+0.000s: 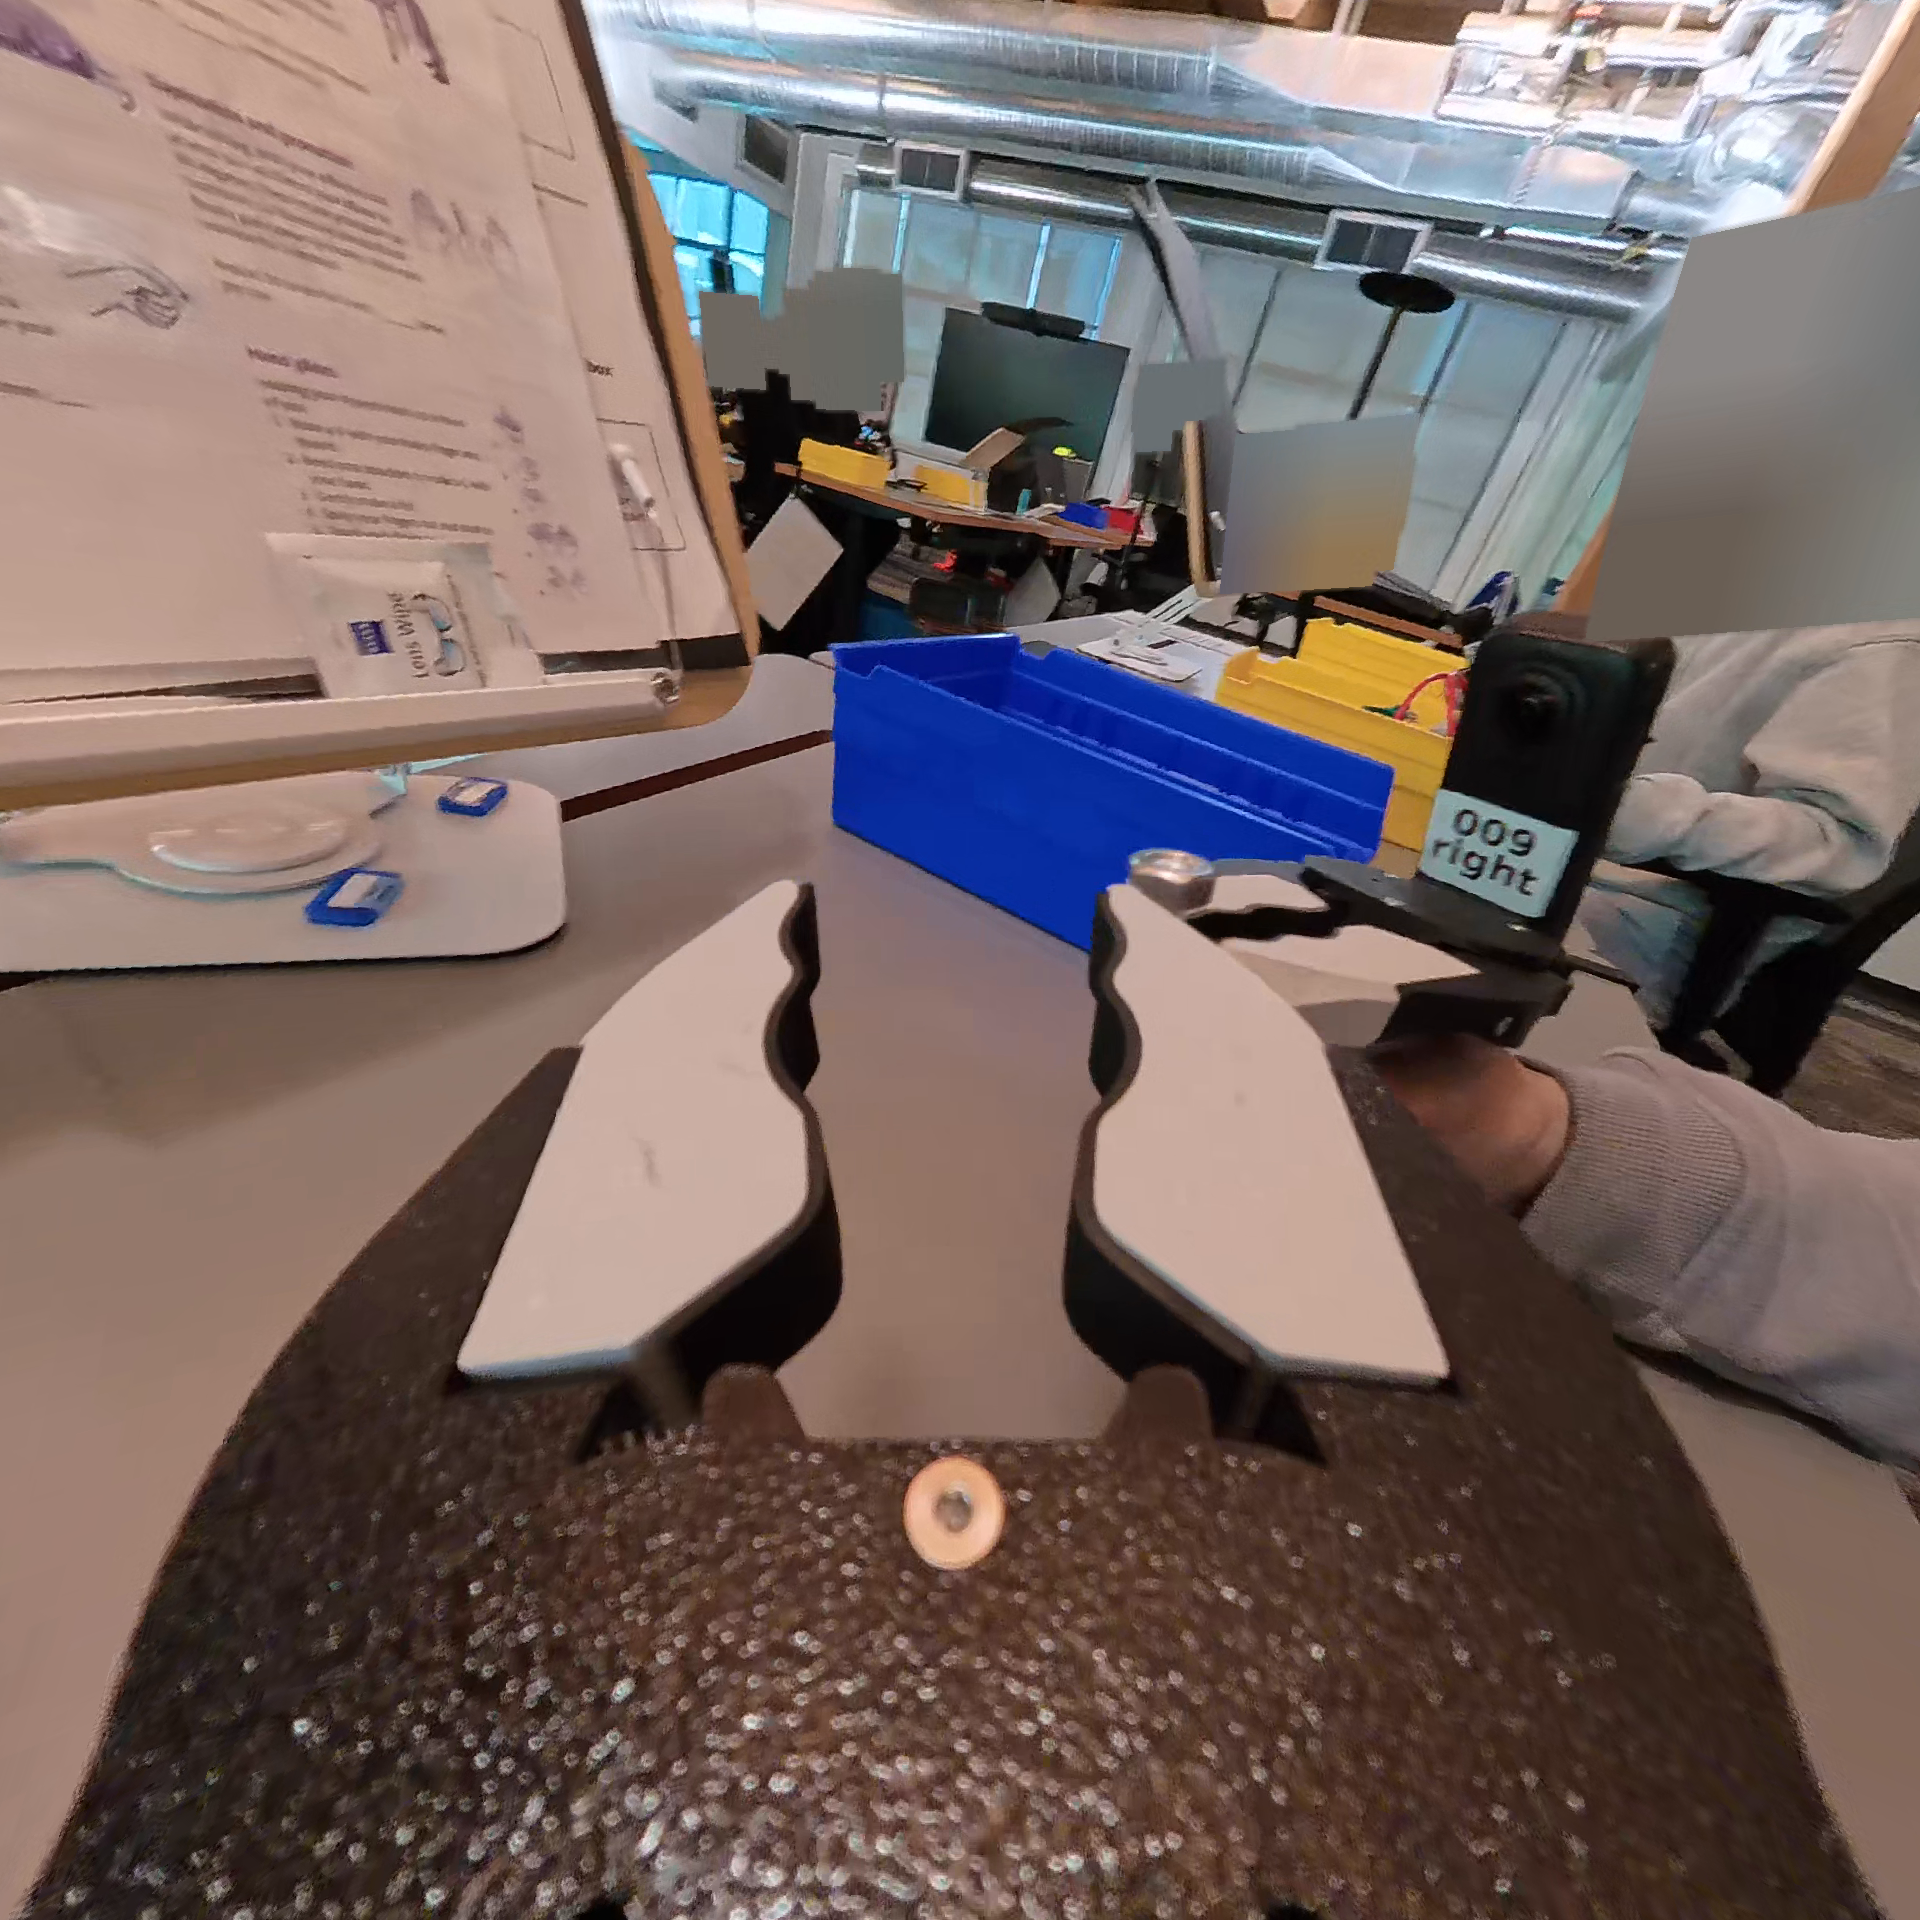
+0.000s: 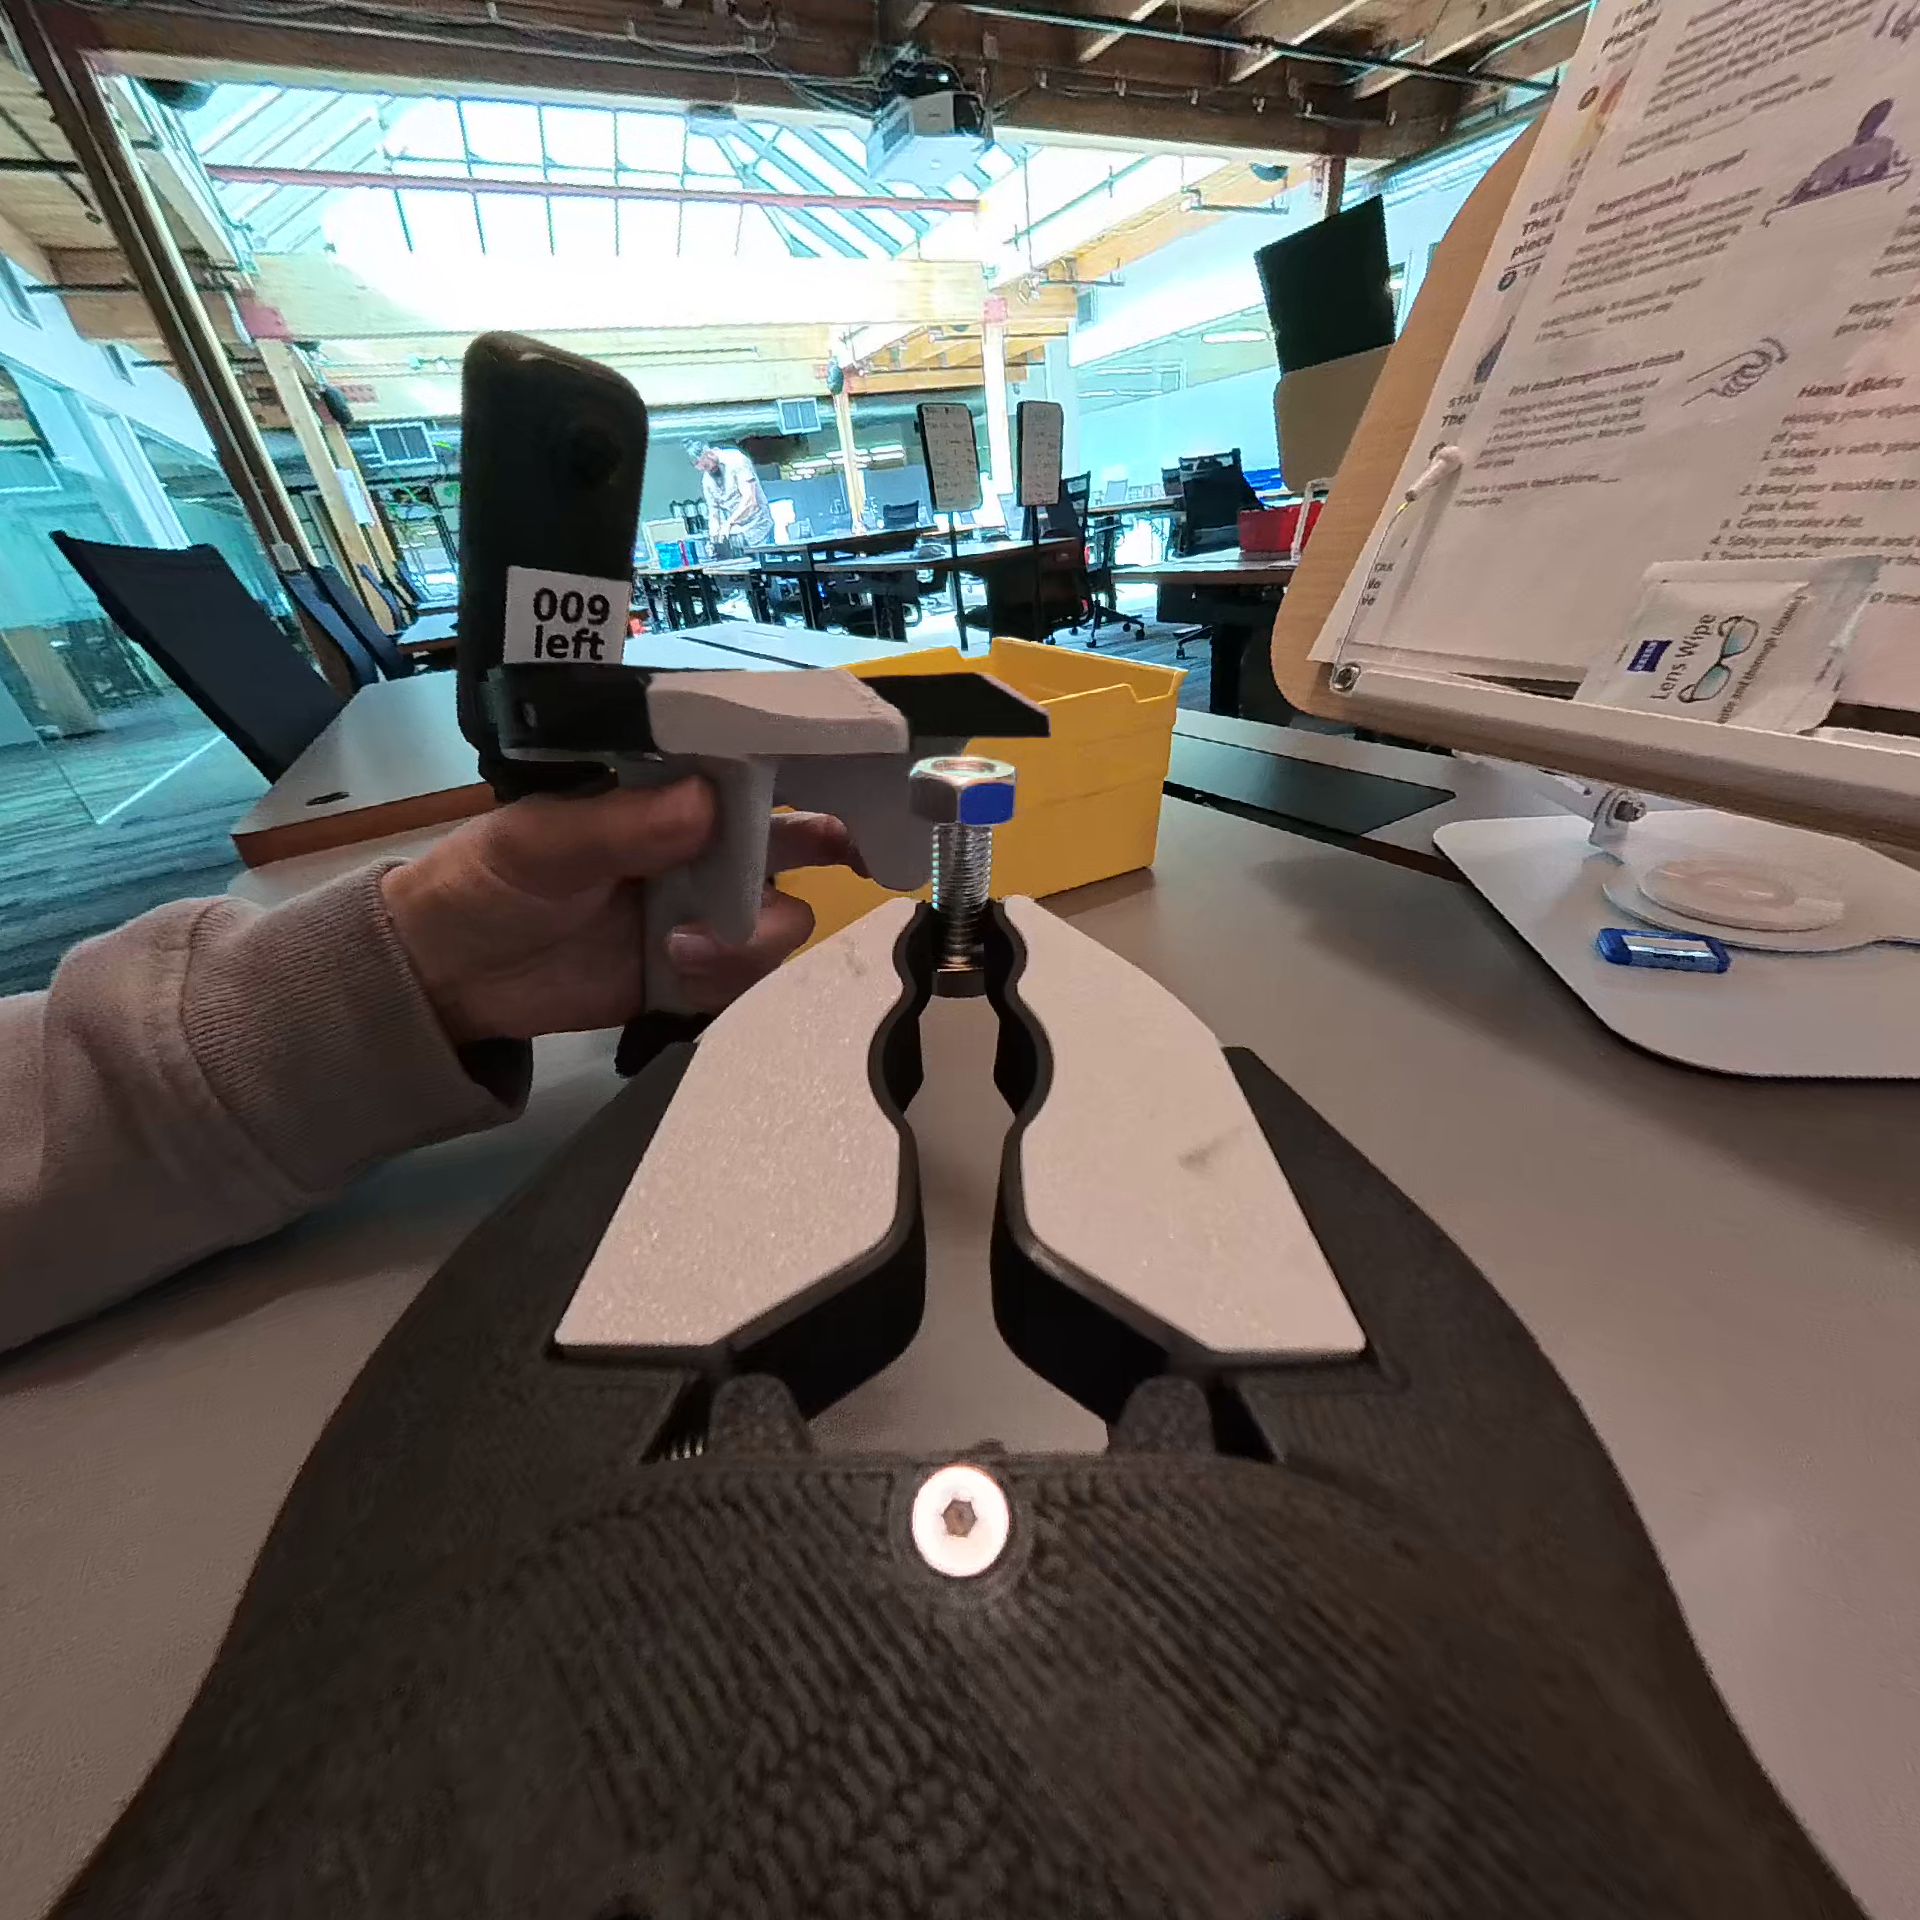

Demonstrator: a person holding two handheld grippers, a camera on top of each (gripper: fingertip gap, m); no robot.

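right gripper (image 2: 958, 935) grips a silver bolt (image 2: 961, 873) upright over the grey desk (image 2: 1351, 1039), its two white fingers (image 2: 790, 1122) drawn narrow and pressed on the threaded shank near the lower end, so that the upper threads and the silver nut (image 2: 961, 790) at the top stand clear. held this way, the nut is exposed from every side. left gripper (image 1: 954, 914), carried in a hand (image 2: 540, 914) with a pale sleeve, stands with its fingers wide apart and nothing between them; from the right wrist view it sits just beside the nut, at the same height, but whether it touches the nut cannot be told. from the left wrist view the nut (image 1: 1169, 878) peeks out just beyond the tip of one left finger.

behind the pair, a blue bin (image 1: 1039, 790) lies open on the desk, with a yellow bin (image 2: 1081, 748) near it, both within easy reach of the work. off to one side, a tilted document stand (image 1: 343, 717) props printed sheets toward the person, a wipe sachet (image 1: 405, 613) resting on its ledge, and small blue clips (image 1: 353, 899) on its white base.
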